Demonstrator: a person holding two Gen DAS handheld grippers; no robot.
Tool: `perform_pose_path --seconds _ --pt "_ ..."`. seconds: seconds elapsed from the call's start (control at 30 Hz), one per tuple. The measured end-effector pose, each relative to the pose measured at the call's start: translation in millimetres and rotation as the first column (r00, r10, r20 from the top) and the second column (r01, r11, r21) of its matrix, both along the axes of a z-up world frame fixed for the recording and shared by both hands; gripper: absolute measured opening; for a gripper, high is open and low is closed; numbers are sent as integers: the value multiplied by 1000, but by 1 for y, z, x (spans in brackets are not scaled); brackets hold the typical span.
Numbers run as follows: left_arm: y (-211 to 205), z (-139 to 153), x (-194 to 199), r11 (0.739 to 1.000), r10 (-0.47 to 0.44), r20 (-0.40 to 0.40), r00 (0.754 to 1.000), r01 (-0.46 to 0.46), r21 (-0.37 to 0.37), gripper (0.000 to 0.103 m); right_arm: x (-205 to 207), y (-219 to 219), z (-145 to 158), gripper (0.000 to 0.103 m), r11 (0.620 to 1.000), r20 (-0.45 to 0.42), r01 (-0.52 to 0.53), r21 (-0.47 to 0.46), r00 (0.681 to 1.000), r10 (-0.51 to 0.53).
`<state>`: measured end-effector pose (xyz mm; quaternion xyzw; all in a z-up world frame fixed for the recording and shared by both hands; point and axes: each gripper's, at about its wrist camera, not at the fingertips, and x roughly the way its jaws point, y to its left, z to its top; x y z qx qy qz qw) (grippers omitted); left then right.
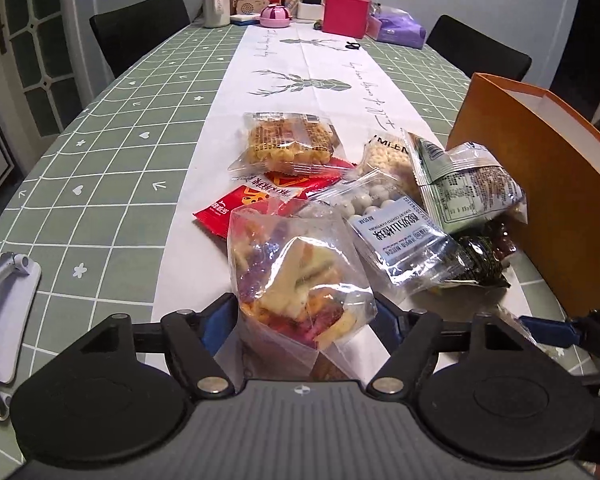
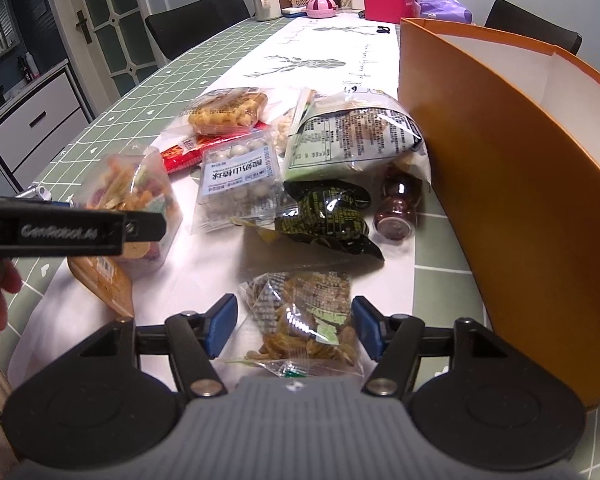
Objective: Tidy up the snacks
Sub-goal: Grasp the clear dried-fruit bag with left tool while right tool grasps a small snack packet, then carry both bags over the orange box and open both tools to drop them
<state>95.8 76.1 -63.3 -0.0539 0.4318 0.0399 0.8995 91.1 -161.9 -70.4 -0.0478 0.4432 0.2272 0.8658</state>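
Note:
A pile of snack packets lies on the white table runner (image 1: pixel 324 68). My left gripper (image 1: pixel 304 320) stands open around a clear bag of mixed vegetable crisps (image 1: pixel 296 276), its blue pads on either side; that bag also shows in the right wrist view (image 2: pixel 136 196). My right gripper (image 2: pixel 294 326) stands open around a clear packet of brown crisps (image 2: pixel 304 320), pads apart from its sides. An open orange box (image 2: pixel 512 184) stands at the right. Beside it lie a green-white bag (image 2: pixel 348 132), a dark green packet (image 2: pixel 328 212) and a white-ball packet (image 2: pixel 240 172).
A waffle snack packet (image 1: pixel 288 144) and a red packet (image 1: pixel 236 210) lie farther back. A small dark jar (image 2: pixel 398 208) lies beside the box. Bottles, a pink box (image 1: pixel 346 14) and a purple bag stand at the table's far end. Black chairs flank the table.

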Motion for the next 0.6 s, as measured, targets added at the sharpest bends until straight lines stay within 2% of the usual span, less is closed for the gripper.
perform_pose_path --seconds 0.1,0.2,0.37,0.6 --pt "-1 -3 5 1000 25 -8 1000 -25 6 86 0 0 -1 62 1000 -3 -4 -4 1000 4" --pt "-2 -5 6 999 30 -10 1000 -30 14 80 0 -1 -2 61 1000 -2 -10 -1 1000 10" --pt "-6 -2 4 999 5 -29 1000 -4 33 70 0 0 -1 60 1000 0 -18 -7 1000 18" --pt "-10 3 -1 999 -48 -76 996 50 21 65 -2 0 2 56 999 0 -36 -16 999 36"
